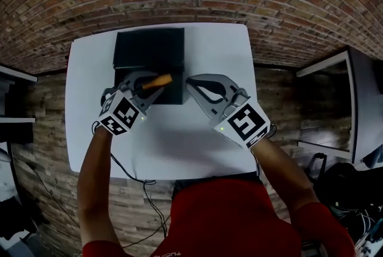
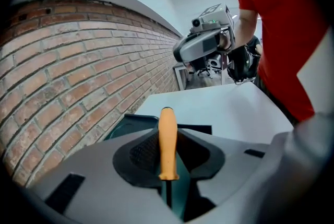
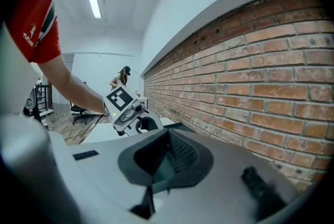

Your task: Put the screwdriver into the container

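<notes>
**Carry the screwdriver inside the walls, then let go**

The left gripper (image 2: pixel 168 161) is clenched on the screwdriver (image 2: pixel 167 142). Its pads pinch the tool near where the orange handle meets the dark shaft. The handle stands out ahead of the jaws and the shaft runs back between them.

To do this step well, I judge that the whole tool should be inside the walls of the black container (image 1: pixel 143 49) before the jaws part. The handle should be tipped low so that it falls only a short way and neither bounces out nor catches the rim.

In the head view the end of the handle lies over the near part of the container, so little travel seems left.

The right gripper (image 3: pixel 160 164) has its jaws together on nothing. It hangs just beside the container's near right corner, above the white table (image 1: pixel 209 142), and is best kept clear of the opening.
</notes>
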